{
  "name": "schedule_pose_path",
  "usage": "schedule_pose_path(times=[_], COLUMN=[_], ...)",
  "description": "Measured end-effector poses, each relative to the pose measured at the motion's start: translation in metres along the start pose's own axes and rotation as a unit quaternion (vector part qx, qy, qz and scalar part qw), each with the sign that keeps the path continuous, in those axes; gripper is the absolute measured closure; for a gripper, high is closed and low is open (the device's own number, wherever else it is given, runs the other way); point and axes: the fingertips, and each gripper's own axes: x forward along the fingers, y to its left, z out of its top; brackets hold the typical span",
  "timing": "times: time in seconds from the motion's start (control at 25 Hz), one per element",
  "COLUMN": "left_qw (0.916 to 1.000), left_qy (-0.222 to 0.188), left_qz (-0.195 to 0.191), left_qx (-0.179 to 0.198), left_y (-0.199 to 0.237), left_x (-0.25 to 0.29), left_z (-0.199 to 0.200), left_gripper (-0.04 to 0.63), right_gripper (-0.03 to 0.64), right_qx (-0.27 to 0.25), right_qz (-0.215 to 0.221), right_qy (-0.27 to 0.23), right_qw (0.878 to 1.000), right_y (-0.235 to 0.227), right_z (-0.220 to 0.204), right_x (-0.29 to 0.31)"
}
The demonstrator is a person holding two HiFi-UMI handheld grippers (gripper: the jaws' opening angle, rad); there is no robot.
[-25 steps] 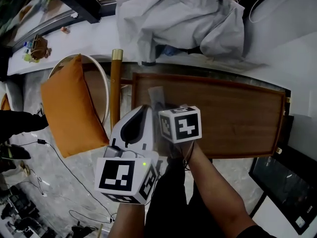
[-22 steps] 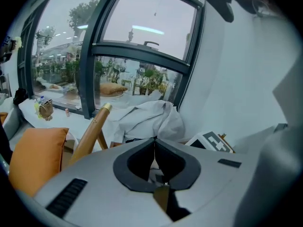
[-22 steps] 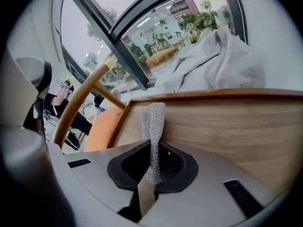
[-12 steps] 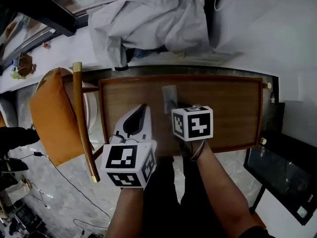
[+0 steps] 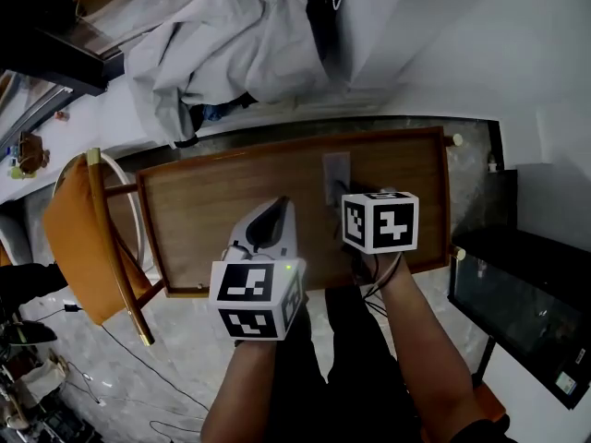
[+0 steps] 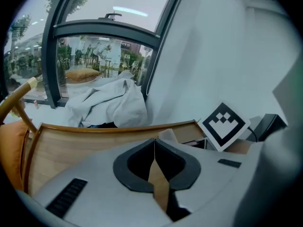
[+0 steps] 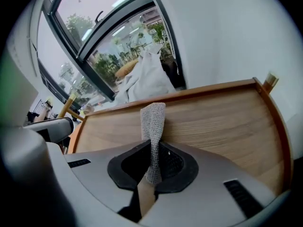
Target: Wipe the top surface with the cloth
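Note:
The wooden table top [image 5: 203, 206] fills the middle of the head view. My right gripper [image 5: 343, 199] is shut on a grey woven cloth [image 5: 336, 171], whose free end lies on the wood right of the table's middle. In the right gripper view the cloth [image 7: 153, 122] rises from between the shut jaws of the right gripper [image 7: 152, 148] over the table top [image 7: 218, 122]. My left gripper [image 5: 279, 209] hovers over the near part of the table, left of the right one. Its jaws are shut with nothing between them [image 6: 154, 148].
A chair with an orange cushion [image 5: 72, 233] stands at the table's left end. A heap of pale grey fabric [image 5: 231, 44] lies on the sill behind the table. A black cabinet [image 5: 522, 307] stands at the right, and a white wall [image 5: 462, 35] rises behind.
My right gripper has dragged the cloth to the right along the table top, from near its left end to past its middle. The left gripper has followed alongside.

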Motion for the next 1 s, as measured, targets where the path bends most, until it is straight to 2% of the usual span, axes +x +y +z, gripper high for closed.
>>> schedule_pose_path(times=[0.6,0.8,1.0], left_qw=[0.9985,0.9981,0.9981], left_qy=[0.021,0.023,0.025], left_qz=[-0.043,-0.048,-0.048], left_qx=[0.027,0.033,0.03], left_y=[-0.094,-0.109,-0.116], left_x=[0.062,0.07,0.073], left_z=[0.006,0.008,0.004], left_gripper=[0.583,0.583,0.583], right_gripper=[0.58,0.58,0.58], right_qx=[0.044,0.065,0.077], right_qz=[-0.043,-0.061,-0.101], right_qy=[-0.012,-0.015,-0.031], right_qw=[0.998,0.996,0.991], right_y=[-0.115,-0.14,-0.159], right_z=[0.013,0.014,0.014], right_x=[-0.047,-0.06,-0.075])
